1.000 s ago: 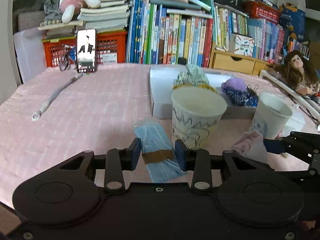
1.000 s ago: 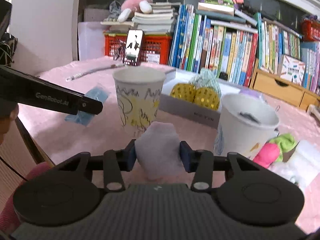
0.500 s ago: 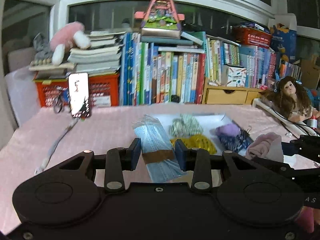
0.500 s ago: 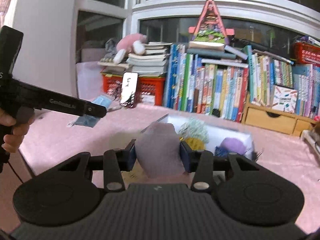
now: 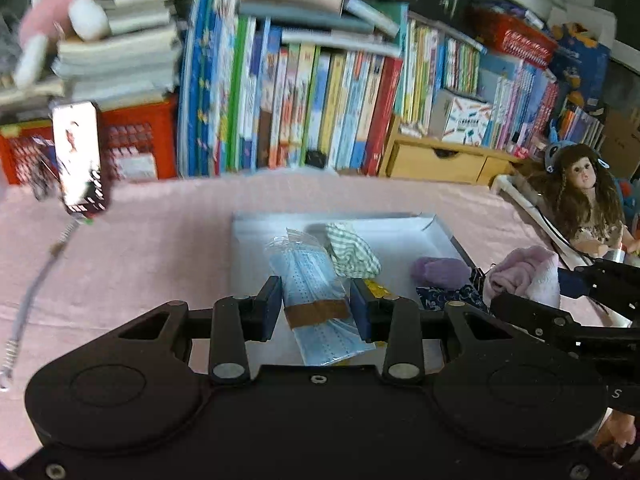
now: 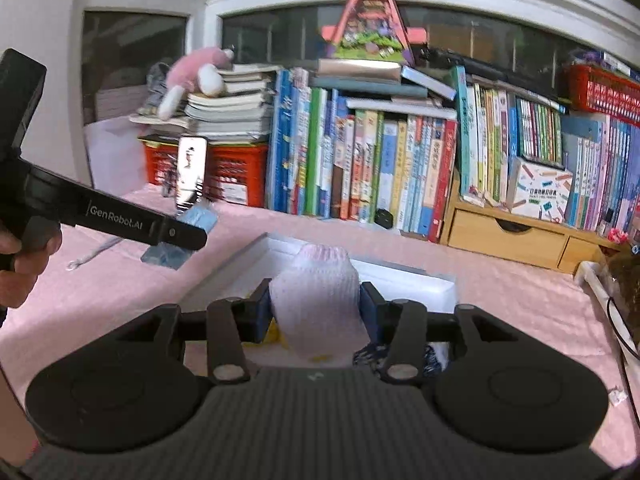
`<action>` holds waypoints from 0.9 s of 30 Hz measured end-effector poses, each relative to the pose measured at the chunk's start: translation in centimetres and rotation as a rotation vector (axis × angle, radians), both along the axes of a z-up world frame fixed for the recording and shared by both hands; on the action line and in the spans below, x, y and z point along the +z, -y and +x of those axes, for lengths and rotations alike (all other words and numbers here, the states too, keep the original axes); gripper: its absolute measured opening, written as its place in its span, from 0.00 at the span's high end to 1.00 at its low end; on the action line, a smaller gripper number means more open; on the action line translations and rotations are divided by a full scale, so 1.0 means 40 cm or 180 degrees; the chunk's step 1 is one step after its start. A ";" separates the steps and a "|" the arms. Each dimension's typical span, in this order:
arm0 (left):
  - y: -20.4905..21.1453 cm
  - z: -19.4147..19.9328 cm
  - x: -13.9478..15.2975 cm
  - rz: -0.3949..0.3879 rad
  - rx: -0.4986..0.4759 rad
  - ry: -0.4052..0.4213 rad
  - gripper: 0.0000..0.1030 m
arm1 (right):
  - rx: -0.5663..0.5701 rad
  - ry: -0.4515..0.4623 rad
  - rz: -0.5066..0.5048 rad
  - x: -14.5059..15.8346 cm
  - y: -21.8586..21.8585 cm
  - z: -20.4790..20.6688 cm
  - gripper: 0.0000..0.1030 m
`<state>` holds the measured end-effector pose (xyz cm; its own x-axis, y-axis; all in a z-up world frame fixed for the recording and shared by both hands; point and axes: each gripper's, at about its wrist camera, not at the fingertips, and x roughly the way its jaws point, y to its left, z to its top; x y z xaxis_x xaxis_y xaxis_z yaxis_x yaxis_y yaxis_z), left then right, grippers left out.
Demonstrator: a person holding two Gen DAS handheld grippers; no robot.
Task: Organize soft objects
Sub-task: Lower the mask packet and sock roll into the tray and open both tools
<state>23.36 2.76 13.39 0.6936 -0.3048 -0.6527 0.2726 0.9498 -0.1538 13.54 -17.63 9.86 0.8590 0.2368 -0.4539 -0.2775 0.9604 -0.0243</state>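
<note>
Left gripper (image 5: 316, 310): jaws partly closed, pads pressed on both sides of a blue mask pack (image 5: 316, 280) in clear wrapping with a brown band across it. The pack is held off the bench, above the near left part of the white tray (image 5: 248, 248).

Right gripper (image 6: 316, 312): jaws partly closed, pads gripping a pale pink sock (image 6: 318, 292) that bulges above and below them. The sock is held in the air above the near edge of the white tray.

Tray: sits on the bench under a pink cloth (image 5: 140, 248). Inside it lie a green checked cloth (image 5: 352, 250), a purple soft item (image 5: 440, 272) and a dark blue patterned fabric (image 5: 448, 296); a yellow item shows just beside the left gripper's right finger, but it is mostly hidden and cannot be identified.

Surroundings: a phone (image 5: 78, 158) stands upright at the far left of the bench, a row of books (image 5: 300, 96) lines the back, and a doll (image 5: 584, 196) sits at the far right. A person's hand (image 6: 16, 272) holds the left gripper's handle.
</note>
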 end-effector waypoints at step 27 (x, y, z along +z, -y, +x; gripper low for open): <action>0.036 0.275 -0.204 0.0105 0.0154 -0.0871 0.65 | -0.0257 -0.1292 0.0432 -0.135 0.046 0.353 0.51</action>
<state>34.36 1.31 5.22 0.5032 -0.2511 -0.8269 0.1794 0.9664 -0.1843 27.68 -19.47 4.48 0.6355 0.2570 -0.7280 -0.1625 0.9664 0.1994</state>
